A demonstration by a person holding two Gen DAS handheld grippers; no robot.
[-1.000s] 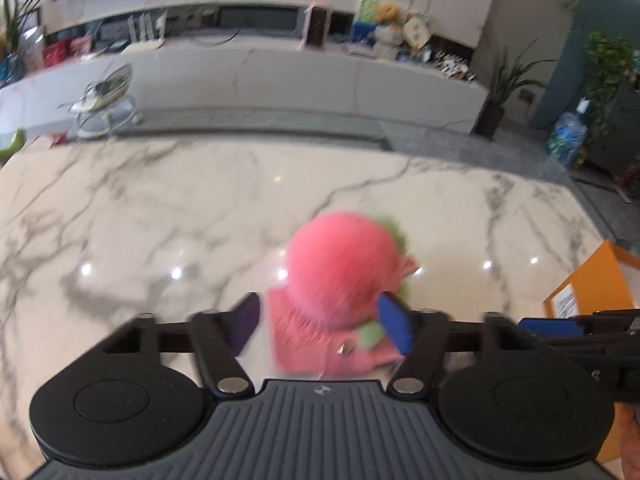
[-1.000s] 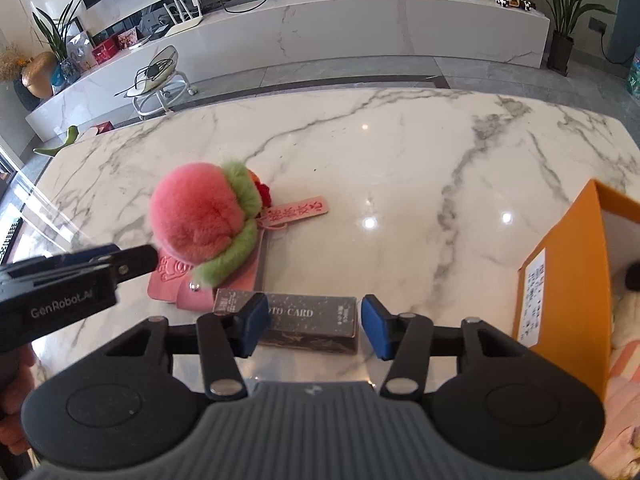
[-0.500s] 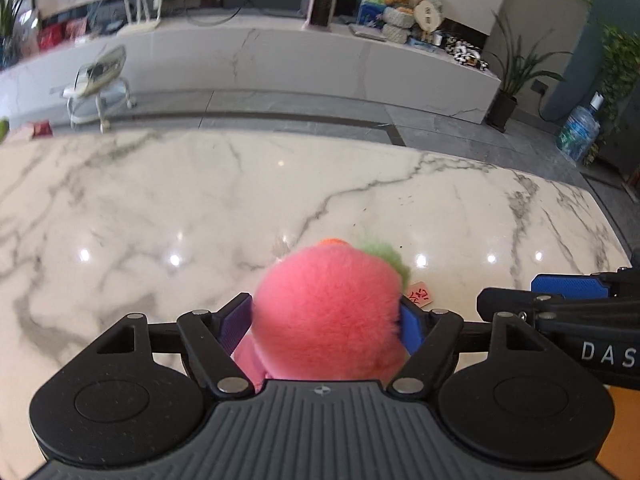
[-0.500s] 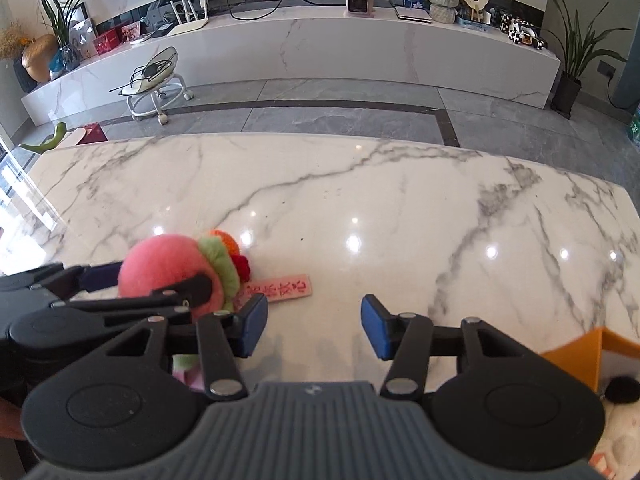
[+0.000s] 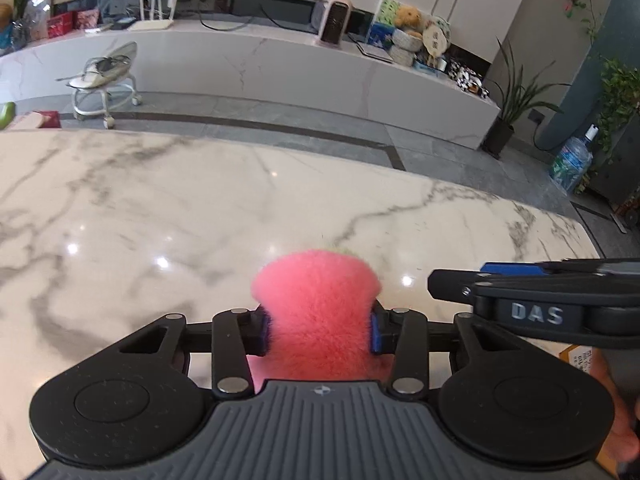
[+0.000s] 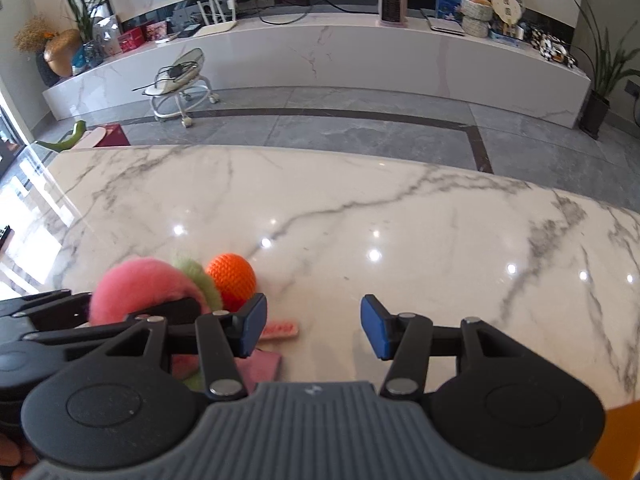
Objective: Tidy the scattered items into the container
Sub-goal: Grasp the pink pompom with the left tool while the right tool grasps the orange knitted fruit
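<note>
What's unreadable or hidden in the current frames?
- Orange box: right wrist view shows only a corner, cut by the frame edge and the claw body; contents unseen.
- Box label: left wrist view, print too small, half hidden by the right claw.
- Pink plush: underside and attached pouch hidden behind the left claw.
- Pink tag: right wrist view, lettering blurred, partly covered by a fingertip.

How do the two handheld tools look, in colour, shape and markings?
Both are alike. The left tool and the right tool have black linkage arms with silver rivets, two round black discs and a grey ribbed body bearing a small emblem. The fingertip pads are blue. Seen from the left wrist view, the right tool's side shows the letters DAS. No cables or sleeves are visible.
</note>
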